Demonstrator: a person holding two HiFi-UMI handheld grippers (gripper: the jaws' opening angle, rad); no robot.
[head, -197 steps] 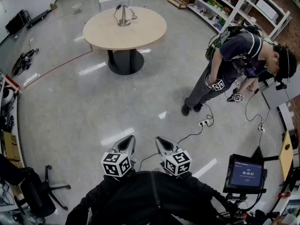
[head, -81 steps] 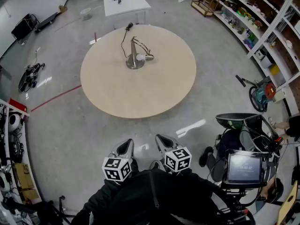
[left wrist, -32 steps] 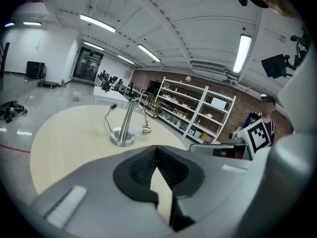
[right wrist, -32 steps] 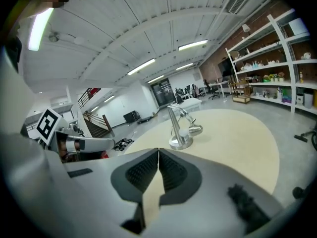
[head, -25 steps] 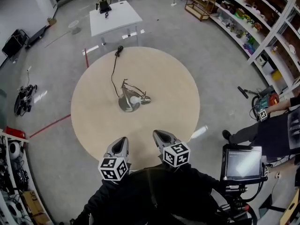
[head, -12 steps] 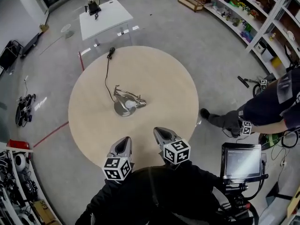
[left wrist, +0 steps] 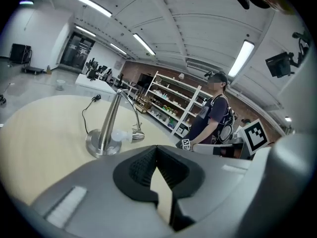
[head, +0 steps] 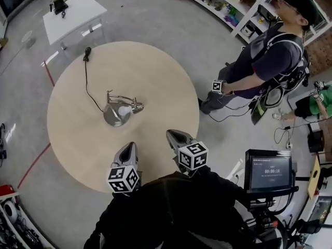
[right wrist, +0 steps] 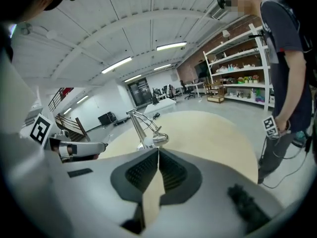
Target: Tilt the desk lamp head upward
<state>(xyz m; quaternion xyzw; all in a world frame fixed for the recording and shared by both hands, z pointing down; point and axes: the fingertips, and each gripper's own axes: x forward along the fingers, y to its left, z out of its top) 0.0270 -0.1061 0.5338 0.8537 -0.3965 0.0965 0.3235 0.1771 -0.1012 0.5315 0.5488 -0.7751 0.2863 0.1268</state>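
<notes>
A chrome desk lamp (head: 114, 113) stands left of centre on the round beige table (head: 150, 71), its head (head: 136, 108) and white bulb (head: 125, 110) hanging low over the base. Its black cord (head: 88, 87) trails to the far rim. My left gripper (head: 128, 148) is shut and empty over the table's near edge, apart from the lamp. My right gripper (head: 170, 134) is also shut and empty, to the lamp's right. The left gripper view has the lamp (left wrist: 110, 120) ahead of my left gripper (left wrist: 157, 150). In the right gripper view the lamp head (right wrist: 158, 140) sits just beyond my right gripper (right wrist: 158, 152).
Another person (head: 264, 61) stands close to the table's right side, holding marker-cube grippers. A white table (head: 72, 12) is at the far left, and shelves (head: 228, 4) line the far right. A screen on a stand (head: 270, 171) is at my right. A red line (head: 32, 165) marks the floor.
I have come up to the table; its near edge now lies under both grippers and the lamp is closer. The other person has stepped up beside the table's right rim.
</notes>
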